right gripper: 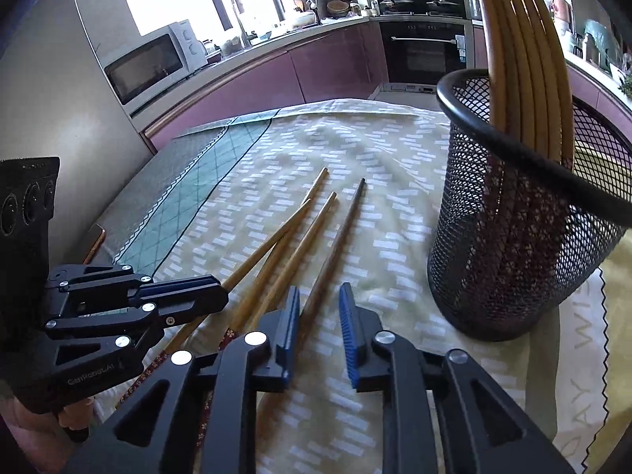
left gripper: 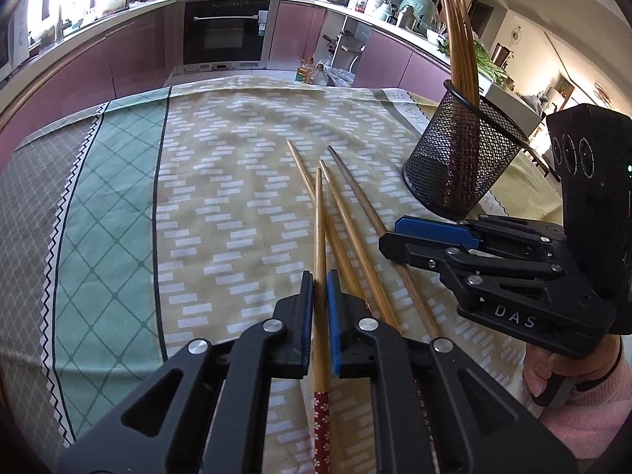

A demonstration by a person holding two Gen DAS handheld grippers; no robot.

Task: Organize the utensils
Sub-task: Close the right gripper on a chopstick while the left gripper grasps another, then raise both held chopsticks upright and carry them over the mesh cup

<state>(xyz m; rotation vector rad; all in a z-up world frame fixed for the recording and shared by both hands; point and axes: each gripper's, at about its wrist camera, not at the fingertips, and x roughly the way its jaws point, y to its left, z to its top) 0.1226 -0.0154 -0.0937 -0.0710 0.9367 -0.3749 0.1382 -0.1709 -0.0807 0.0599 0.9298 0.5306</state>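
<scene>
Standing on the cloth-covered counter, a black wire-mesh cup is seen with several long bamboo chopsticks leaning inside. Four more chopsticks are laid loose on the cloth beside it. One chopstick, round, with a red patterned end, is clamped by the left tongs. The right tongs are held apart over the cloth.

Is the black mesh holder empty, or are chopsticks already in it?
Not empty. Several bamboo chopsticks stand inside the black mesh holder, rising well above its rim. Four more chopsticks lie loose on the tablecloth.
</scene>
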